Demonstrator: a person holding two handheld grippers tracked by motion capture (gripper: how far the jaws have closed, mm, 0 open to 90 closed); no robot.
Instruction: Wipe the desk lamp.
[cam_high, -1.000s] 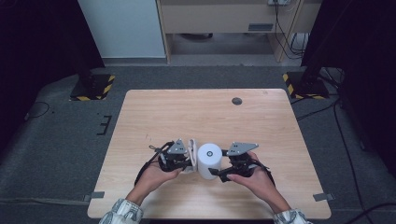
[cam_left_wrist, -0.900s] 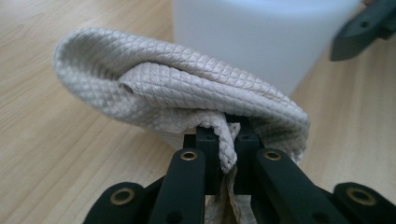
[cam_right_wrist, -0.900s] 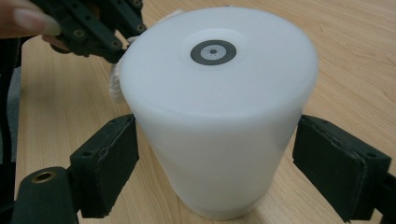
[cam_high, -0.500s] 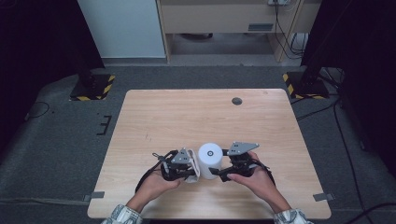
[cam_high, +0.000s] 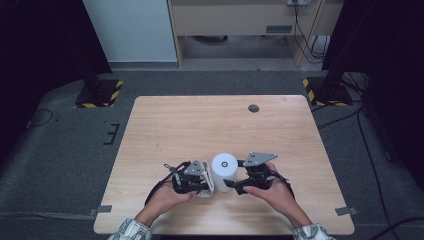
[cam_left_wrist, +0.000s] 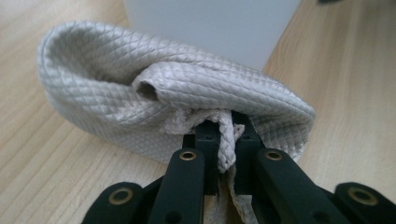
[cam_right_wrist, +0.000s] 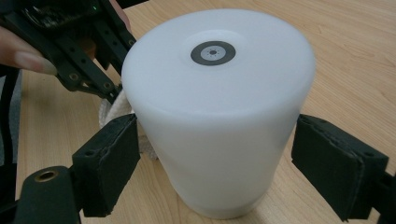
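Table (cam_high: 165, 125), near edge: cylinder and cloth between your two grippers.

The white cylinder (cam_high: 223, 172) stands upright near the table's front edge, a grey ring mark on its top. Your right gripper (cam_right_wrist: 215, 163) brackets it, jaws wide; the left pad looks to be against its side, the right pad is just clear. Your left gripper (cam_left_wrist: 223, 140) is pinched tight on the cloth (cam_left_wrist: 154, 102), which lies bunched just beside the cylinder's base.
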